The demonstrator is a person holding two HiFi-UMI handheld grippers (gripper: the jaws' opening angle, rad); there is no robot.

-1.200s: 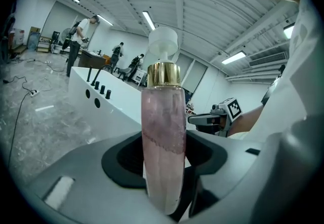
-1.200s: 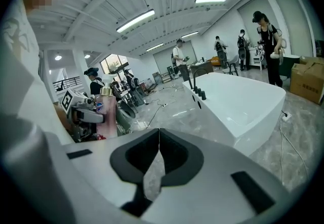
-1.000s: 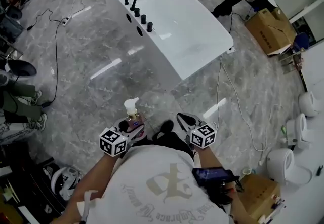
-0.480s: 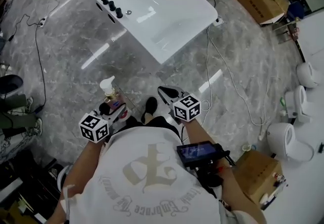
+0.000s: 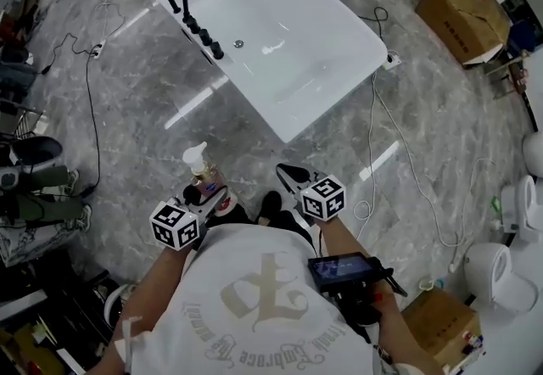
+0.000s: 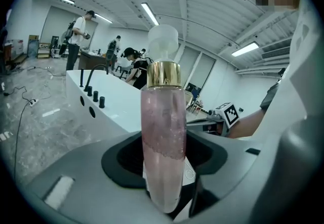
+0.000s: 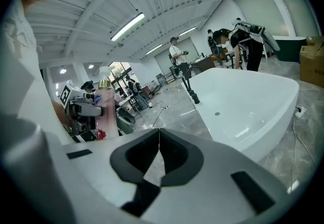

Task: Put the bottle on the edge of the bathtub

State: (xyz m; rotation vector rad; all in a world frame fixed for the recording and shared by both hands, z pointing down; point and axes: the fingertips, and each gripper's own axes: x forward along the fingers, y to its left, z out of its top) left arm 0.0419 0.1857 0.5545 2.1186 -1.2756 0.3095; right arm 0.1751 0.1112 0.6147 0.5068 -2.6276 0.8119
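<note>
The left gripper (image 5: 209,198) is clamped round the lower body of a pump bottle (image 6: 163,132), its jaws spread wide to take the girth. The bottle stands upright in front of the person's left side, over the floor and well short of the bathtub (image 5: 254,106). The right gripper (image 7: 158,159) is closed on nothing, just right of it. The bottle looks stiff and smooth, probably slick clear plastic. It is only partly full of pink liquid, so I'd guess it is fairly light and inclined to slosh. The straight body is the place to hold it, not the white pump head. Compared with a second ago the grip and the upright pose are unchanged; the tub now shows more of its inside.
</note>
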